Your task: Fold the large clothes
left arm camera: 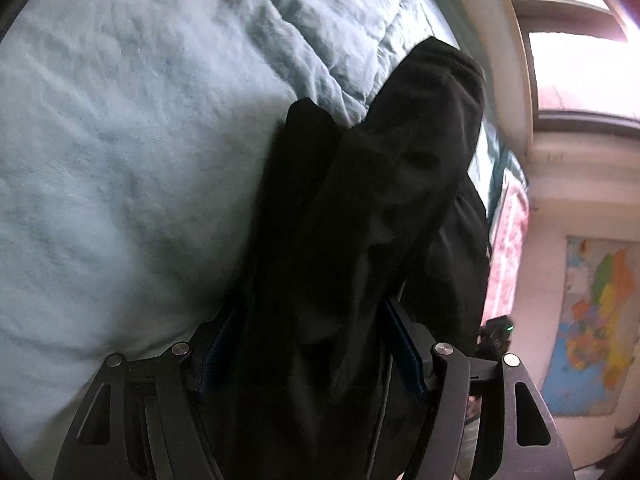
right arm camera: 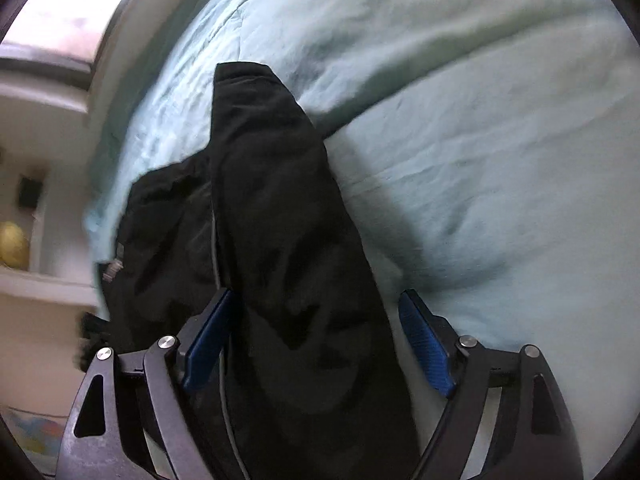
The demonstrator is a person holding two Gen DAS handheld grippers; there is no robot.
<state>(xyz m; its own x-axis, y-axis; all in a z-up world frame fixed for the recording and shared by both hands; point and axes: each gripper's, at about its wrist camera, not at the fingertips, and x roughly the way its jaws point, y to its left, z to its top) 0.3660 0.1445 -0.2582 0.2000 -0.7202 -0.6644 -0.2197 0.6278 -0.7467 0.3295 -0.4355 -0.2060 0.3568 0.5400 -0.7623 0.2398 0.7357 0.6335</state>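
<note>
A black garment (left arm camera: pixel 360 220) hangs bunched over a pale blue-green bedspread (left arm camera: pixel 140 140). In the left wrist view its cloth fills the gap between the fingers of my left gripper (left arm camera: pixel 312 344), whose jaws stand wide; whether they grip it I cannot tell. In the right wrist view the same black garment (right arm camera: pixel 280 220) runs between the blue pads (right arm camera: pixel 426 344) of my right gripper (right arm camera: pixel 316 336). The jaws are wide apart, with a clear gap at the right pad.
The bedspread (right arm camera: pixel 480 140) covers most of both views. A white wall and window (left arm camera: pixel 560 12) are on the right in the left view, with a coloured map (left arm camera: pixel 596 320) below. White shelves (right arm camera: pixel 36 184) with a yellow object (right arm camera: pixel 12 244) are on the left in the right view.
</note>
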